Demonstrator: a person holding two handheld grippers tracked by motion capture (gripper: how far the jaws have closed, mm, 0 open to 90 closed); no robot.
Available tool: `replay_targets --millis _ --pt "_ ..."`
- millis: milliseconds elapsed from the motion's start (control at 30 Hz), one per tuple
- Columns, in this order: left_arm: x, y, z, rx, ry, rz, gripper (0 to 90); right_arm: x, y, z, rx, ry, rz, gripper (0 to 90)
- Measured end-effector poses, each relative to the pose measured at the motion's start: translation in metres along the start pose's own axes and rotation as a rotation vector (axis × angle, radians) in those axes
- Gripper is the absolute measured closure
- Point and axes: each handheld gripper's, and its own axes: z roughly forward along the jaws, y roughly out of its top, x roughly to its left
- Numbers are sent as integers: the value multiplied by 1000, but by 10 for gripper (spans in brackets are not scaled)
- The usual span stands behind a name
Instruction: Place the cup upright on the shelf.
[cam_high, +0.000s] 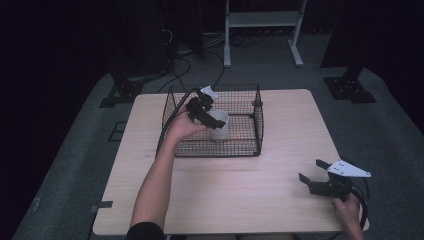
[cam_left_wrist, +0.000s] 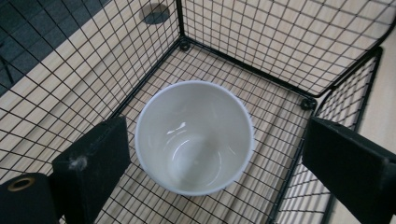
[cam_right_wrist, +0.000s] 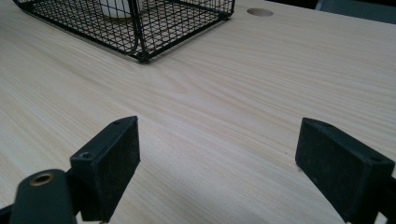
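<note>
Pale wood grain covers the counter (cam_high: 250, 200), which stands on a grey floor. Nearest the person, at the counter's front right corner, the right gripper (cam_high: 314, 171) is held low over bare wood with its jaws spread wide and nothing between them. Farther in, the left hand (cam_high: 181, 126) reaches over the near wall of a black wire basket (cam_high: 257, 145) that sits toward the counter's far side. The left gripper (cam_left_wrist: 215, 154) hangs just above a white cup (cam_left_wrist: 195, 136) standing upright and empty on the basket floor; its jaws are apart, flanking the cup's rim. Beyond the counter stands a white metal frame (cam_high: 262, 20).
</note>
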Motion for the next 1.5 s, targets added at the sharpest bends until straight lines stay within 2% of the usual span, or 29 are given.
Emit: replay_targets --millis 33,133,300,400,467,833,1300,1500 --pt "-3 0 -3 3 5 14 70 0 0 0 2 0 1 131" --pt "-6 -1 -7 -2 4 19 70 0 0 0 2 -1 2 131" --pt "-10 -8 -16 -21 0 9 72 0 0 0 2 -2 2 131" --pt "-13 -10 -19 -13 5 20 72 0 0 0 3 -2 1 131" --pt "-16 -11 -23 -25 6 23 73 0 0 0 4 -2 1 131" --pt "-25 -21 -31 -44 1 17 74 0 0 0 6 -3 -2 131" --pt "-45 -27 -44 -63 5 55 75 0 0 1 8 -6 -1 131" --pt "-50 -34 -49 -75 3 49 74 0 0 1 9 -7 1 131"
